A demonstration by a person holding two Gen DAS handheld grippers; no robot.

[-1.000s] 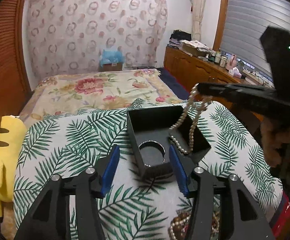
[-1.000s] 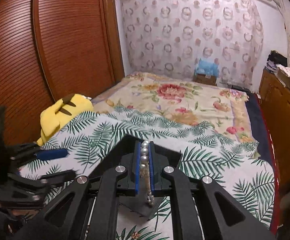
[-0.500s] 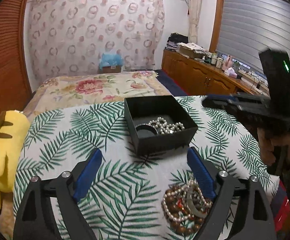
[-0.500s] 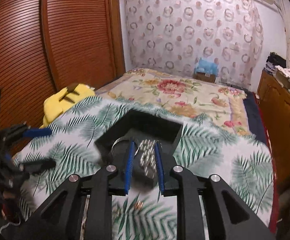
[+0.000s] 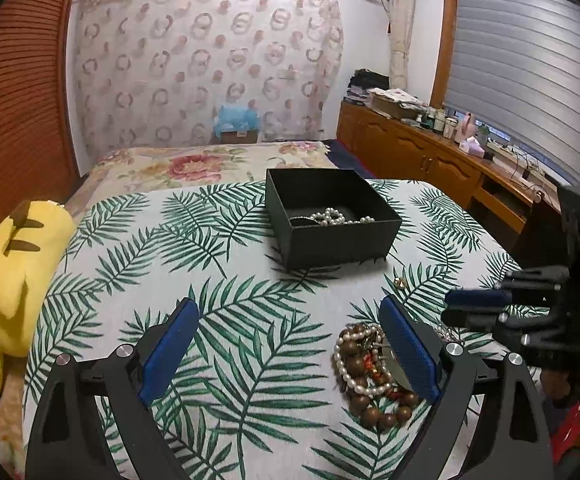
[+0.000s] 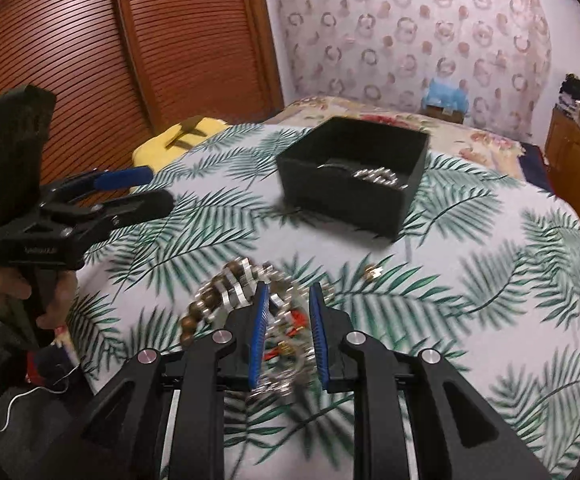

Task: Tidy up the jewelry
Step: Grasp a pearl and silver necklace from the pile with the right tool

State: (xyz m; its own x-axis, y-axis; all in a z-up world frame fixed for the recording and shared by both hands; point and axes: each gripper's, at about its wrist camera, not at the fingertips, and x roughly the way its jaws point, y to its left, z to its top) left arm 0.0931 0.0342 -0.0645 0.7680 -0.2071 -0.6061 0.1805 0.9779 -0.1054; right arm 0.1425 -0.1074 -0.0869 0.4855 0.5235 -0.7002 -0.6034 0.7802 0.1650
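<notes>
Both tools are open, the left tool [image 5: 288,344] wide and empty, the right tool [image 6: 288,328] narrow over the pile of bead jewelry [image 6: 246,300] on the leaf-print tabletop [image 5: 226,240], while the black box [image 5: 330,216] farther away holds a pearl necklace [image 5: 332,216].

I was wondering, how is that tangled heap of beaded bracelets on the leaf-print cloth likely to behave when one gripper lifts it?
The heap of bracelets is several loose strands of pearls and wooden beads, so it will probably droop and dangle rather than hold shape. The strands overlap, so pinching one may drag neighbours along. Round beads look apt to slip between the right gripper pads.
</notes>
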